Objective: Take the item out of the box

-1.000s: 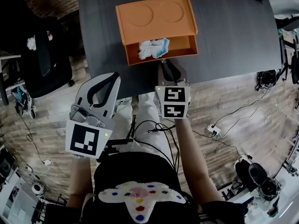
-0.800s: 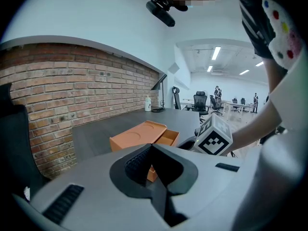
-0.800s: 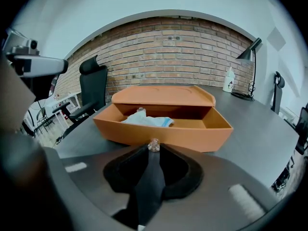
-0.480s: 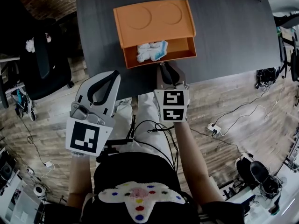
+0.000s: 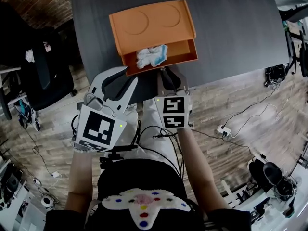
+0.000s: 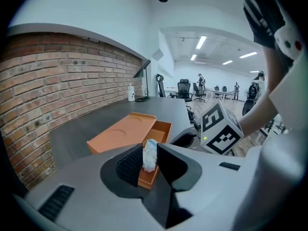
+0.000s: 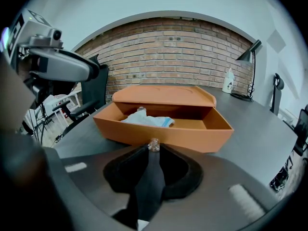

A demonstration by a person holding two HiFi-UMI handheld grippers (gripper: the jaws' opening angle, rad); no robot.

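Reaching step. The right tool [image 7: 153,150] pinches the drawer [image 5: 187,57] knob [image 7: 153,144]. The left tool [image 5: 124,77] is wide, empty. The item [image 5: 150,56] lies in the open drawer, at its 12 o'clock. Next: reach in, squeeze softly, lift.

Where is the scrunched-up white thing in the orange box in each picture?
Head view: the white bundle is upper middle, in the open part of the box.
Left gripper view: low centre, at the box's near end.
Right gripper view: centre-left, behind the box's front wall.
Shared landmark: the orange box, whose flat top shows in all three.
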